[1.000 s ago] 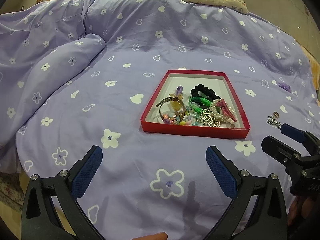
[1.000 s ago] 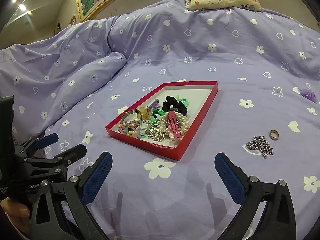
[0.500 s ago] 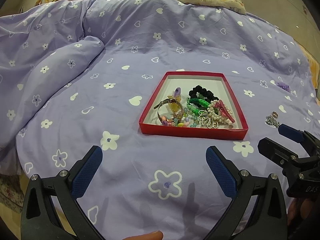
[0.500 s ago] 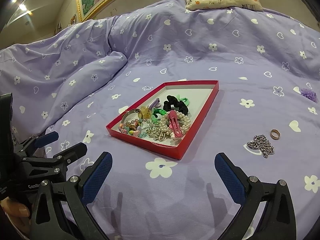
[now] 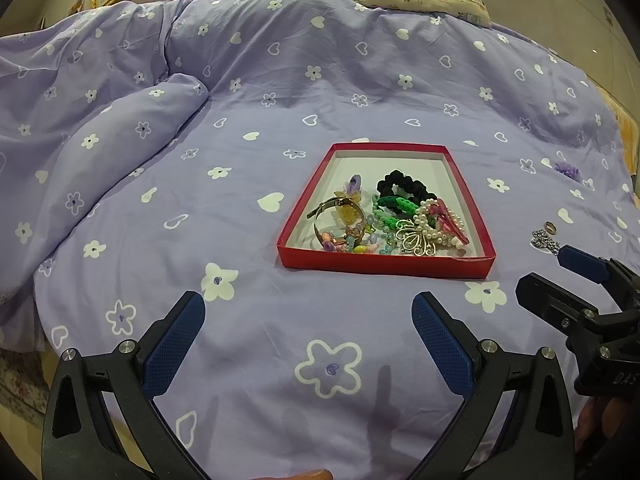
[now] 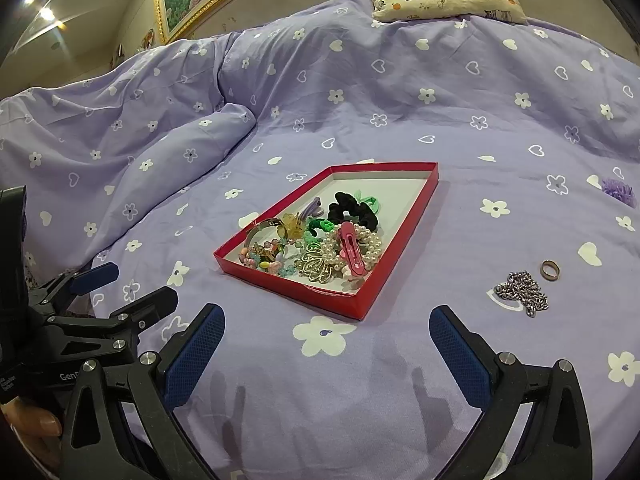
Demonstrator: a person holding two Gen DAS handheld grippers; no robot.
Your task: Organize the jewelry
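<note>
Grippers, left (image 5: 308, 314) and right (image 6: 326, 330), both wide open and empty; red tray (image 5: 386, 269) appears marginally farther than before.

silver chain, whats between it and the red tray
Only bare purple bedspread lies between the silver chain and the red cardboard tray, clearest in the right wrist view.

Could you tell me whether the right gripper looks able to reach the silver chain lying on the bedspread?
Probably yes. The right gripper is open and empty, and the silver chain lies loose on the bedspread just ahead to its right, outside the red tray, with nothing between.
</note>
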